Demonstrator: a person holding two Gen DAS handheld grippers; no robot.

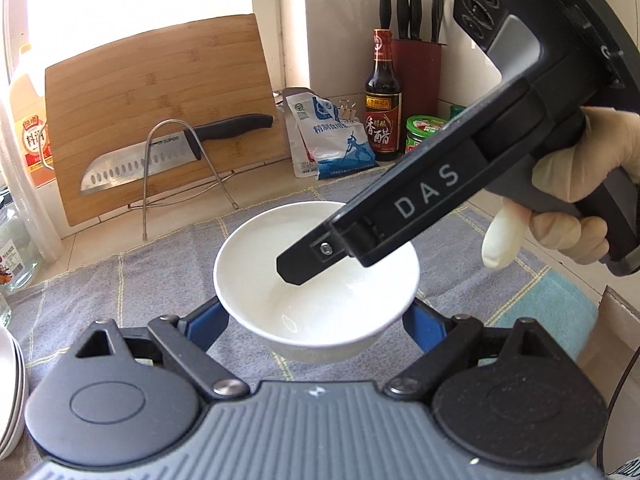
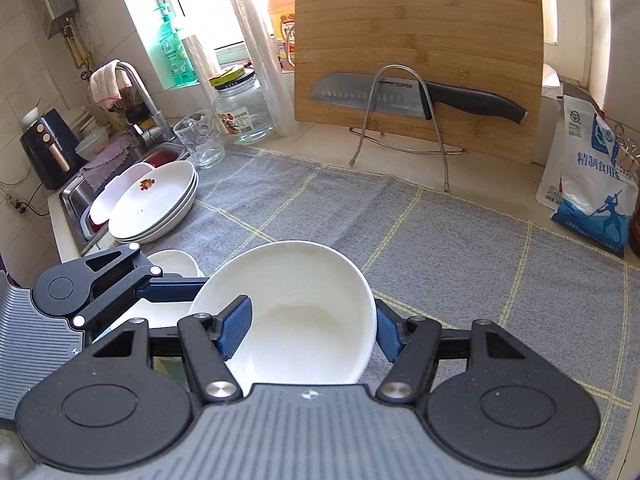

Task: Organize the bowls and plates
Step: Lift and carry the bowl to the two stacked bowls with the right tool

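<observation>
A white bowl (image 1: pixel 316 280) is held over the grey checked cloth (image 1: pixel 160 276). My left gripper (image 1: pixel 316 326) has its blue pads on both outer sides of the bowl. My right gripper (image 2: pixel 310 330) grips the same bowl (image 2: pixel 296 320): its left pad (image 2: pixel 236 326) is inside the rim, the right pad outside. In the left wrist view one right finger (image 1: pixel 316 258) reaches down into the bowl. A stack of white plates (image 2: pixel 154 204) sits left on the cloth by the sink. Another white dish (image 2: pixel 176 264) lies under the left gripper's arm.
A bamboo cutting board (image 2: pixel 416 48) with a knife (image 2: pixel 400 98) on a wire rack stands at the back. A salt bag (image 2: pixel 588 184), vinegar bottle (image 1: pixel 382 100), knife block (image 1: pixel 416 68), glass jar (image 2: pixel 242 108), tumbler (image 2: pixel 200 140) and the sink (image 2: pixel 80 200) ring the cloth.
</observation>
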